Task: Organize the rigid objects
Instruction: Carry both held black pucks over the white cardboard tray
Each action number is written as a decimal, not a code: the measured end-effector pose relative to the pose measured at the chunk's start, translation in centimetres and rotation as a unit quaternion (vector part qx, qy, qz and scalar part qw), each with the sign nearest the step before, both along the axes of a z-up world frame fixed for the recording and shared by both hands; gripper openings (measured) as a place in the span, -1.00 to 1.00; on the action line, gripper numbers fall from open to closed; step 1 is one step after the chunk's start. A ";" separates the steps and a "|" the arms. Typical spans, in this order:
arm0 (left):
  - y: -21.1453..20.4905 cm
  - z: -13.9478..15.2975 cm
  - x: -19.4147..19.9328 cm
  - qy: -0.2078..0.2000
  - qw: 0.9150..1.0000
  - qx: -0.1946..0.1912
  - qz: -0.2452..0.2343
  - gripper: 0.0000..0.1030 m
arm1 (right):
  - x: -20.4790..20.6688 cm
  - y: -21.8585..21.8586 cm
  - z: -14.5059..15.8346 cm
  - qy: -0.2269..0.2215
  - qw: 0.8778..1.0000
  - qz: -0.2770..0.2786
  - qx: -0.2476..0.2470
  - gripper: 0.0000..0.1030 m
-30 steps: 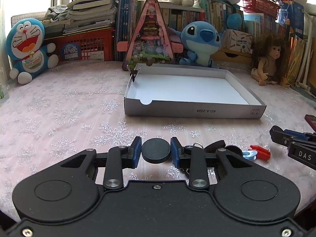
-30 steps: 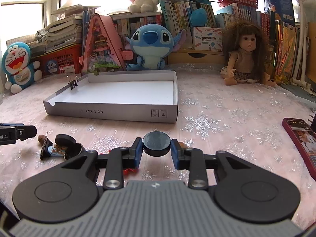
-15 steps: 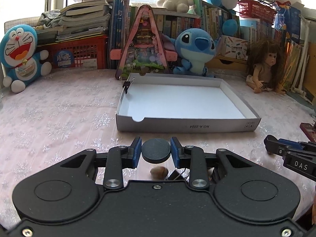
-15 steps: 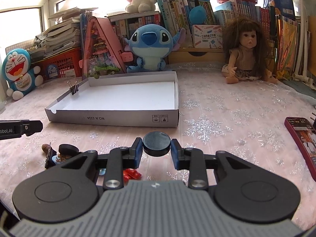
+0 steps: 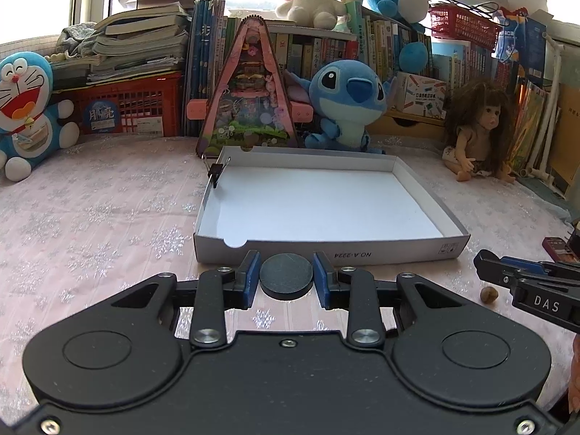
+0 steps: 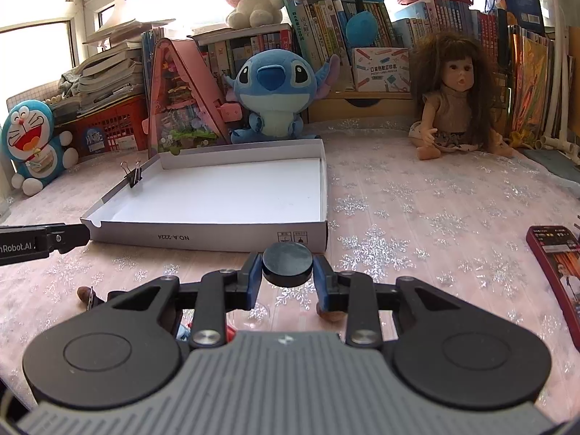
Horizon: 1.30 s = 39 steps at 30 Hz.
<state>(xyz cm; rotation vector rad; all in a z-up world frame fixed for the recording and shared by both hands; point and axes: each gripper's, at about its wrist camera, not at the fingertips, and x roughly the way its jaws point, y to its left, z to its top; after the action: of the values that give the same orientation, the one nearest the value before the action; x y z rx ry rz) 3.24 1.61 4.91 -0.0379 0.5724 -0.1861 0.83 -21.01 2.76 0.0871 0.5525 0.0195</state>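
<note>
Each gripper holds a flat black round disc. My left gripper (image 5: pixel 286 278) is shut on one black disc (image 5: pixel 286 276), lifted just in front of the near wall of the shallow white cardboard box (image 5: pixel 326 250). My right gripper (image 6: pixel 287 266) is shut on a second black disc (image 6: pixel 287 262), near the box's front right corner (image 6: pixel 319 233). A black binder clip (image 5: pixel 216 173) is clipped on the box's left wall. The box floor is bare. The right gripper's arm (image 5: pixel 533 282) shows at the right edge of the left wrist view.
Small loose items lie on the pink snowflake cloth: a brown nut (image 5: pixel 487 293), another nut (image 6: pixel 84 293), a red and blue piece (image 6: pixel 203 331) under my right gripper. A red phone (image 6: pixel 560 264) lies at the right. Plush toys, a doll (image 6: pixel 453 108) and books line the back.
My left gripper has risen and moved toward the box with its disc; the small items once below it have slid out of view. The right gripper has barely moved.
</note>
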 end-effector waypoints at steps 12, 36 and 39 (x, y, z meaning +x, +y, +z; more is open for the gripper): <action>-1.1 2.1 5.2 0.009 1.000 -0.008 -0.010 -0.43 | 4.1 -0.5 1.9 0.008 1.000 0.020 0.001 -0.29; -3.2 -2.5 15.5 0.140 0.990 -0.017 0.002 -0.42 | 13.9 -0.6 0.3 0.120 0.991 0.063 0.023 -0.29; -3.4 -2.9 15.7 0.144 0.990 -0.012 0.002 -0.43 | 14.3 -0.5 -0.2 0.124 0.990 0.064 0.019 -0.29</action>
<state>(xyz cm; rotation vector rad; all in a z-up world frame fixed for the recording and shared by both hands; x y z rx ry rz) 18.95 -1.82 2.01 -0.0902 0.8579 -0.1843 15.16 -21.46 2.59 0.0909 0.8068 0.1449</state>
